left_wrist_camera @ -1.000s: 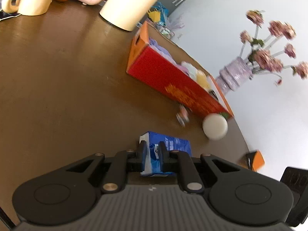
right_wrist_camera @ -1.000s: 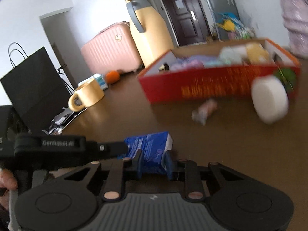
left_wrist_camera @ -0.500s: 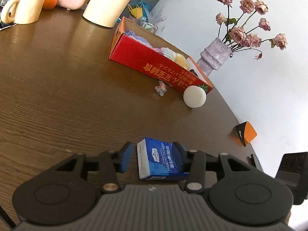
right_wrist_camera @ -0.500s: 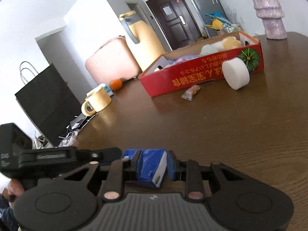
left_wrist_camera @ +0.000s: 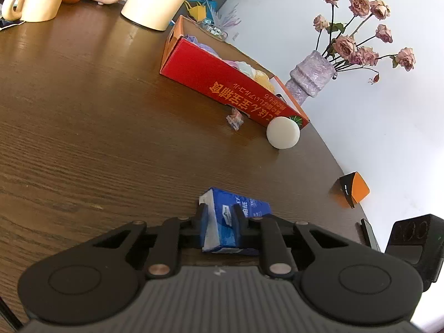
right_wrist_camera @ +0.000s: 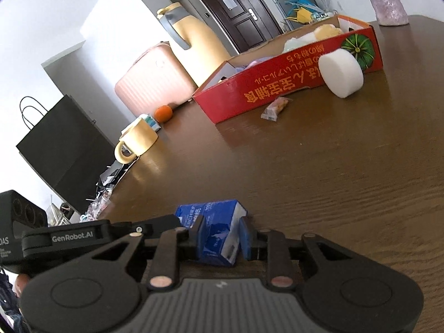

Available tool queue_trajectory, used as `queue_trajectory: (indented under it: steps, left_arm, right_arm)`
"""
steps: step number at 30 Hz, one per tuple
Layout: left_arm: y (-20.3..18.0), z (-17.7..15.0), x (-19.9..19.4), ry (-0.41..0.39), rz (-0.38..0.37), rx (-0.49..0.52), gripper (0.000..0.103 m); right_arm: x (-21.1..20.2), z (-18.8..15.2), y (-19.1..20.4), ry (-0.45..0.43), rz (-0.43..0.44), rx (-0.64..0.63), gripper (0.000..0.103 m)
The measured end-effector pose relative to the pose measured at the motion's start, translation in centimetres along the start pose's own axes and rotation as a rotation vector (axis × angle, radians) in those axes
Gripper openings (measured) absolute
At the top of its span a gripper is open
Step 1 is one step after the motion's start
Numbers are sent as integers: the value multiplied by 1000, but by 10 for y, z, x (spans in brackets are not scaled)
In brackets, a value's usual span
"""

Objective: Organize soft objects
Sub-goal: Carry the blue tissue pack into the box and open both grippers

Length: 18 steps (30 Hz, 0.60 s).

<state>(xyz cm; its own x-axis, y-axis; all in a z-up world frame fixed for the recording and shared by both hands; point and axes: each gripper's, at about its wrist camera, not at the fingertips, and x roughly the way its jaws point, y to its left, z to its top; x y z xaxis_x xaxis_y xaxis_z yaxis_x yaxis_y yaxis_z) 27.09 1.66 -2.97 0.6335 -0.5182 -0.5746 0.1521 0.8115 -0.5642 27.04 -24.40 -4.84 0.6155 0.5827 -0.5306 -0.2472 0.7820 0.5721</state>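
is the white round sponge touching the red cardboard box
Touching. In the right wrist view the white round sponge leans on its edge against the red cardboard box's printed front wall, with no gap visible; the left wrist view agrees.

Daylight is glaring off the dark wooden table (right_wrist_camera: 319,166). Beyond the table's far edge, a white wall (left_wrist_camera: 388,125) is rising on one side, while a dark panelled door (right_wrist_camera: 238,16) is standing shut on the other, with a pink suitcase (right_wrist_camera: 152,83) sitting left of the door.
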Motion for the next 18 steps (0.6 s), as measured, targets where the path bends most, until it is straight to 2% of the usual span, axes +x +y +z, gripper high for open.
queue_trajectory:
  steps: [5,7,10,14,18]
  left_arm:
    - [-3,2,0,-10,6,8,18]
    - [-11,14,-4,-51,-6,27,18]
    - [-27,52,-7,-136,-55,63,18]
    - [-58,119,-4,-248,-91,163,18]
    - [-67,178,16,-295,-92,198,19]
  right_arm:
    - [-2,2,0,-17,11,28,22]
    - [-7,11,3,-47,25,24,22]
    - [-17,48,14,-129,41,-30,22]
    - [-19,127,40,-260,12,-159,22]
    - [4,182,47,-301,-10,-218,22]
